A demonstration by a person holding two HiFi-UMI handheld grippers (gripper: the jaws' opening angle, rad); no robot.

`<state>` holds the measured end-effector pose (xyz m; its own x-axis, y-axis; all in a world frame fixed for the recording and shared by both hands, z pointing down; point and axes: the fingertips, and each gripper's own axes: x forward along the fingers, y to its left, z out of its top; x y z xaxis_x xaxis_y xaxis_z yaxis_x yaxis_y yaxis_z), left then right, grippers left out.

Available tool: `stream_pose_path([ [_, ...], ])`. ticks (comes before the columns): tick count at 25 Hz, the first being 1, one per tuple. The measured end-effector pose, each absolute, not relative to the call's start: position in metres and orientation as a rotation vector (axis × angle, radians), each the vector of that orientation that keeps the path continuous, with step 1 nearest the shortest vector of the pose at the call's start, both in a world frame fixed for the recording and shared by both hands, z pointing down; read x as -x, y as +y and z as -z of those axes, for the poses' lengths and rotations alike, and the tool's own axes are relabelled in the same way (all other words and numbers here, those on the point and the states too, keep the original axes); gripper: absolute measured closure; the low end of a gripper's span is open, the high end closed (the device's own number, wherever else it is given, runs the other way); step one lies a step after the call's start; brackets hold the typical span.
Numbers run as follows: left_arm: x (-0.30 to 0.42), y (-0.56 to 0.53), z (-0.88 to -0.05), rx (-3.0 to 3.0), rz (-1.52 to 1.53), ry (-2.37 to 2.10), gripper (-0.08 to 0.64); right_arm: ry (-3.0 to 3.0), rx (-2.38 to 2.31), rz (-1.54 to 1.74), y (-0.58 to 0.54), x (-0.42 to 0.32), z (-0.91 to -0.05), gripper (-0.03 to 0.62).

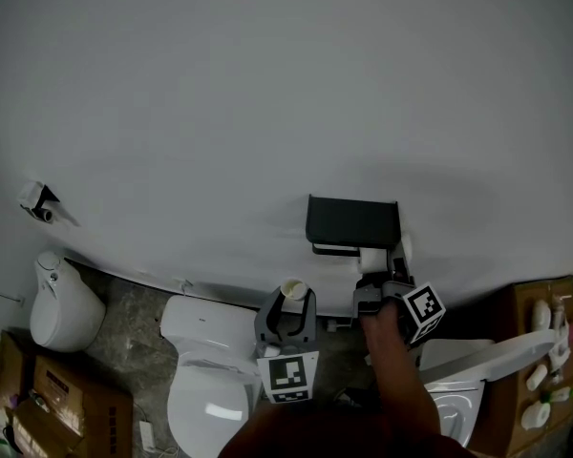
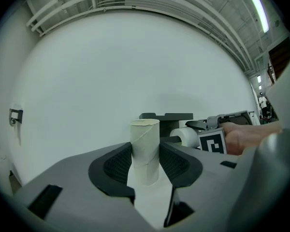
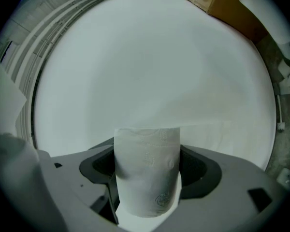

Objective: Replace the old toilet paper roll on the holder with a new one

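A black toilet paper holder point(image 1: 351, 223) hangs on the white wall. My right gripper point(image 1: 379, 273) is shut on a new white roll point(image 1: 372, 259) and holds it just under the holder's right end, beside its bar point(image 1: 334, 249); whether the roll sits on the bar I cannot tell. The roll point(image 3: 147, 175) fills the right gripper point(image 3: 147, 173) in its own view. My left gripper point(image 1: 293, 296), lower and to the left, is shut on an empty cardboard tube point(image 1: 293, 289). The tube point(image 2: 145, 151) stands upright in the left gripper point(image 2: 145, 159), with the holder point(image 2: 166, 116) and roll point(image 2: 186, 136) behind.
A white toilet point(image 1: 205, 370) stands below the left gripper, and another toilet point(image 1: 458, 389) with a raised lid is at the right. A white urinal point(image 1: 62, 303) and cardboard boxes point(image 1: 62, 404) are at the left. A brown shelf point(image 1: 530, 318) with bottles is at the right edge.
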<state>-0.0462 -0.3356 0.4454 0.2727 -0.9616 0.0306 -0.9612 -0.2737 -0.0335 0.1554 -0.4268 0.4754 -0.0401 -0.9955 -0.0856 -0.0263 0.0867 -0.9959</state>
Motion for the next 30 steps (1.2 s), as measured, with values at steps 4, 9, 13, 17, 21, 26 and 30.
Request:
stream_pose_path([
  [4, 0.059, -0.334, -0.449, 2.478, 0.080, 1.925, 0.367, 1.331, 1.129, 1.185, -0.428, -0.132, -0.474, 0.219],
  [9, 0.076, -0.331, -0.449, 2.452, 0.076, 1.965, 0.367, 1.329, 1.075, 1.224, -0.427, -0.097, -0.473, 0.219],
  [13, 0.089, -0.329, -0.448, 2.424, 0.071, 2.000, 0.365, 1.336, 1.048, 1.236, -0.429, -0.078, -0.473, 0.219],
  [17, 0.103, -0.326, -0.448, 2.402, 0.070, 2.033, 0.367, 1.331, 1.042, 1.231, -0.430, -0.066, -0.472, 0.219],
  [21, 0.108, -0.324, -0.449, 2.398, 0.072, 2.039, 0.367, 1.330, 1.020, 1.212, -0.427, -0.066, -0.471, 0.220],
  [26, 0.103, -0.324, -0.452, 2.433, 0.061, 2.026, 0.367, 1.405, 1.044, 1.176, -0.422, -0.062, -0.470, 0.207],
  [30, 0.098, -0.323, -0.450, 2.440, 0.060, 2.010, 0.365, 1.393, 1.059, 1.179, -0.417, -0.064, -0.470, 0.198],
])
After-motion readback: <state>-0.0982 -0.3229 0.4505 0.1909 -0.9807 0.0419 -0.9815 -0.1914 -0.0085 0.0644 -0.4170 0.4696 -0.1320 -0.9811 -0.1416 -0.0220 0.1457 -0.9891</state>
